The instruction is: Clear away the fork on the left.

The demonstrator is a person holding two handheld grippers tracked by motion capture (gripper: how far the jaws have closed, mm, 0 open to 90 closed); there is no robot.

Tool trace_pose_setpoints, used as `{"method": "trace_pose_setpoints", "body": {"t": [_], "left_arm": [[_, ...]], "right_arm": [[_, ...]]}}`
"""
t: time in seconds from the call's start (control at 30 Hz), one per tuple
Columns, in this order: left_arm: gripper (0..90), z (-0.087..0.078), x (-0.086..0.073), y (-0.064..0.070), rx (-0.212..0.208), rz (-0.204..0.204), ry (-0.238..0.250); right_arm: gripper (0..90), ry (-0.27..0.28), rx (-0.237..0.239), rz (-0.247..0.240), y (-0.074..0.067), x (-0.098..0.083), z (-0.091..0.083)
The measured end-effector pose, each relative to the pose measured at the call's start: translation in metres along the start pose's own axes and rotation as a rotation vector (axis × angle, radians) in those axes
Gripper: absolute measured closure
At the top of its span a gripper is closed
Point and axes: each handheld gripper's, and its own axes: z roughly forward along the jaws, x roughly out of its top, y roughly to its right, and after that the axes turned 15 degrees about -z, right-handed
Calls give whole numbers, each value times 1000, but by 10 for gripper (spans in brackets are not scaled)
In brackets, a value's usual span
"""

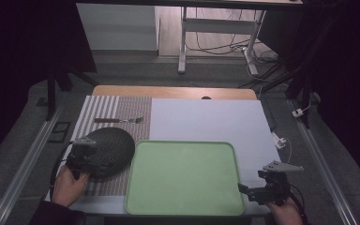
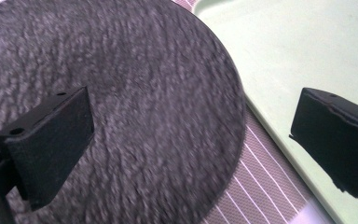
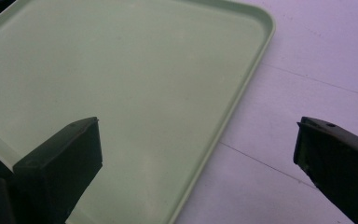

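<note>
A dark round disc [image 1: 111, 146] with a rough woven texture lies on a striped placemat [image 1: 115, 108], left of a pale green tray [image 1: 183, 178]. My left gripper [image 1: 88, 161] hovers over the disc's near left part. In the left gripper view its jaws stand wide open [image 2: 191, 140] above the disc [image 2: 158, 93], with nothing between them and the tray [image 2: 279, 56] at the right. My right gripper [image 1: 246, 191] is at the tray's near right corner. It is open [image 3: 200, 158], straddling the tray's rim [image 3: 242, 93], and holds nothing.
A fork [image 1: 119, 120] lies across the striped placemat behind the disc. A white cover [image 1: 206, 119] spreads over the table behind and right of the tray. The wooden table edge [image 1: 173, 91] runs along the back. Desk legs and cables stand on the floor beyond.
</note>
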Motion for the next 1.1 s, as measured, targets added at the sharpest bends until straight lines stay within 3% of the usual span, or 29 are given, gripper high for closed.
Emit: {"method": "trace_pose_setpoints", "body": {"t": [0.7,1.1], "left_arm": [[0,31,42,-17,25,-19,-9],[13,49,68,-27,72,-7,-11]], "right_arm": [[11,-4,3,-2,0,0,0],[11,-3,7,4,0,0,1]]}}
